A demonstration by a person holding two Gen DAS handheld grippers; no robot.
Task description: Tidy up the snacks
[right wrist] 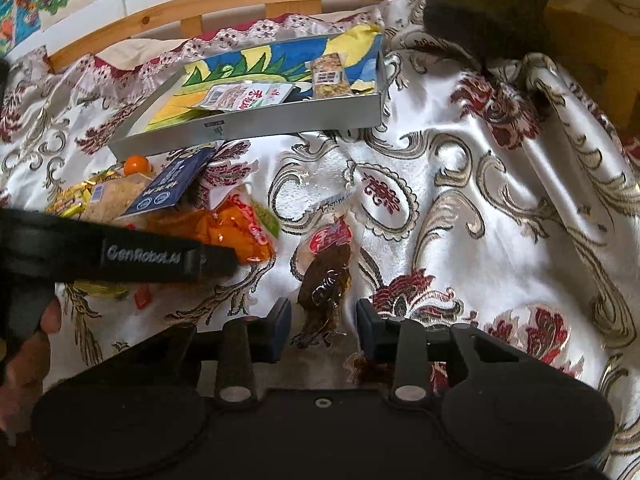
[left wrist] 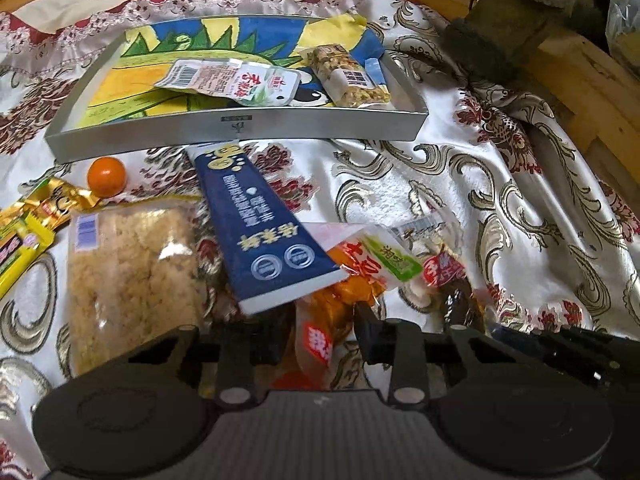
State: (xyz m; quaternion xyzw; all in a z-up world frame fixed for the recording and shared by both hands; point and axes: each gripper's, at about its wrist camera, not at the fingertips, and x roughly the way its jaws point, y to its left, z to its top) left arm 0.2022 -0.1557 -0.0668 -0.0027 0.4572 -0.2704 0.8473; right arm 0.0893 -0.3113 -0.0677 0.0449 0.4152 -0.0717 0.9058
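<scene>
A shallow grey metal tray [left wrist: 240, 128] with a bright cartoon drawing on its floor sits on a bed covered by a white satin cloth [left wrist: 460, 208] patterned in red and gold. Two snacks already lie inside it: a flat white pouch with a barcode [left wrist: 228, 80] and a clear-wrapped nut bar [left wrist: 348, 76] towards the tray's right end. The rest wait loose on the cloth in front of the tray, so the sorting looks barely begun. Just below the tray's front wall are a small round orange fruit [left wrist: 106, 176], a long dark blue box with white lettering [left wrist: 260, 228], a clear bag of pale crumbly cake [left wrist: 132, 272], and yellow and gold wrapped sweets [left wrist: 32, 224] at the far left. The left gripper [left wrist: 320, 332] has its jaws drawn in around an orange plastic snack packet [left wrist: 336, 300] that lies partly under the blue box; the pads seem to press on it, though the picture is blurred there. The right gripper [right wrist: 324, 328] has its jaws on either side of a dark brown vacuum-packed meat snack [right wrist: 326, 280], apparently not yet touching it. Both packets still rest on the cloth, well apart from the tray.
</scene>
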